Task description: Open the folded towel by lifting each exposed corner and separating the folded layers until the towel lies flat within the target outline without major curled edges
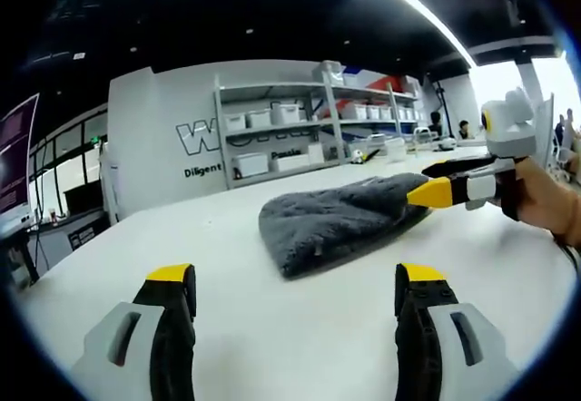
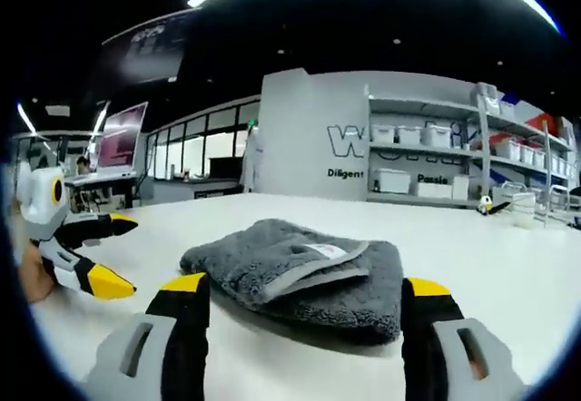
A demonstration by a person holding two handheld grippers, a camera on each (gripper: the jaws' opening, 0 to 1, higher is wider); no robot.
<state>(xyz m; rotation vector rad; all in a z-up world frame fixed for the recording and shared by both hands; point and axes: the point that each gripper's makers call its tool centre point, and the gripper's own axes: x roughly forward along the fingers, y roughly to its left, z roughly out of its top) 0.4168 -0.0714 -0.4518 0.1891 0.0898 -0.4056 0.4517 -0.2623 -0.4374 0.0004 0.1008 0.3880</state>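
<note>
Left gripper view: left tongs spread wide, empty, low over white bench; folded grey towel just beyond, right tongs at its right edge, parted. Right gripper view: right tongs open just short of towel; left tongs agape, far left.
</note>
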